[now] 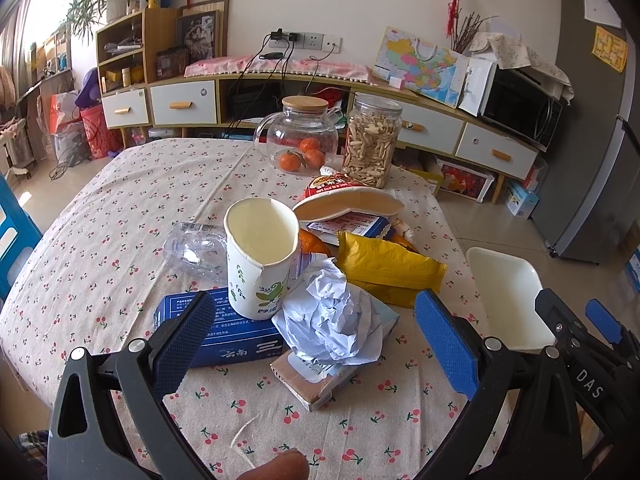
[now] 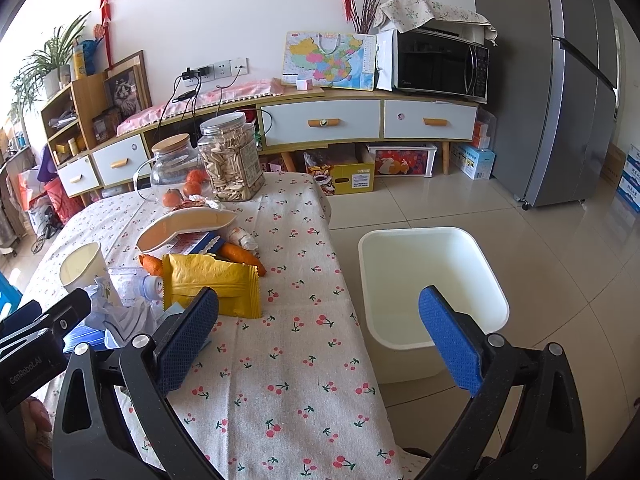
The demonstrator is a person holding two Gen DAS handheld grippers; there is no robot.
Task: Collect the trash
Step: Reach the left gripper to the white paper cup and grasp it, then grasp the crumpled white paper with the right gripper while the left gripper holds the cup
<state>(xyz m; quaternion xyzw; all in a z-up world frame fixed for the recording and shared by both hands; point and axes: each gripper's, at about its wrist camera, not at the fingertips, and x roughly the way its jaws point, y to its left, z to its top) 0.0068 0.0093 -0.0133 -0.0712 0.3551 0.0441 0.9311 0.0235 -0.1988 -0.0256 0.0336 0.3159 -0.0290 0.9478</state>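
Trash lies on the cherry-print tablecloth: a torn paper cup, a crumpled white paper, a blue box, a yellow wrapper, a crushed clear bottle and a small carton. My left gripper is open and empty, its jaws spread either side of the crumpled paper and just short of it. My right gripper is open and empty above the table's right edge. The white bin stands on the floor beside the table; it also shows in the left wrist view. The yellow wrapper lies ahead of the right gripper's left finger.
A glass jug with oranges and a jar of seeds stand at the table's far side. A squashed noodle bowl and carrot pieces lie mid-table. A low cabinet with a microwave lines the wall, a fridge on the right.
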